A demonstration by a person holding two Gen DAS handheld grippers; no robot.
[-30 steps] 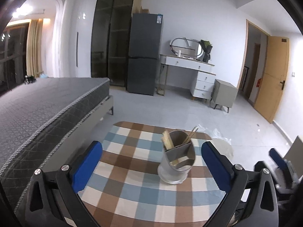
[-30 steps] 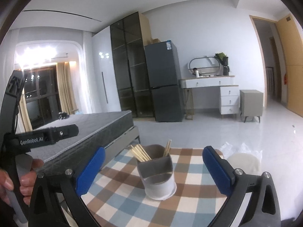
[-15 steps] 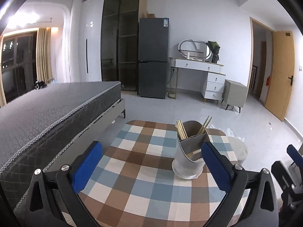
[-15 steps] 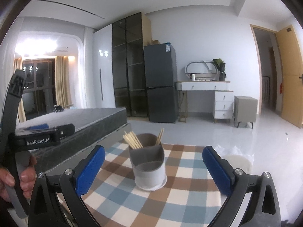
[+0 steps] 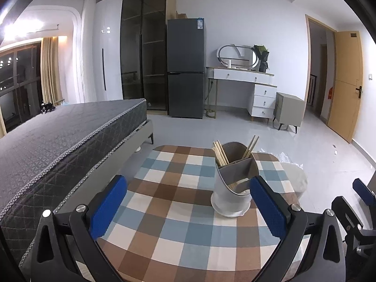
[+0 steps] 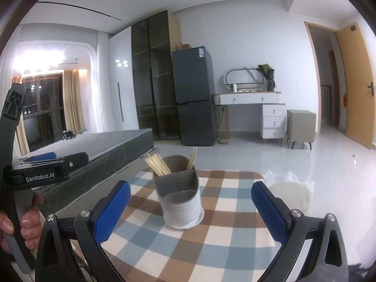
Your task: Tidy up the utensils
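A grey and white utensil holder (image 5: 231, 183) (image 6: 179, 199) stands upright on the checked tablecloth (image 5: 169, 223) (image 6: 223, 235). Several wooden chopsticks (image 5: 221, 152) (image 6: 158, 164) stick out of its back compartment. A pale utensil lies in its front compartment in the left wrist view. My left gripper (image 5: 188, 209) is open and empty, held back from the holder, which sits by its right finger. My right gripper (image 6: 191, 211) is open and empty, with the holder ahead between its fingers.
A grey bed (image 5: 58, 136) lies close along the table's left side. A white stool (image 5: 296, 181) stands beyond the table's right edge. The other gripper's body (image 6: 35, 171) and a hand show at the left of the right wrist view.
Both cameras have tilted up and pulled back a little. The holder has shifted right in the left wrist view and left in the right wrist view. Both grippers stay open.
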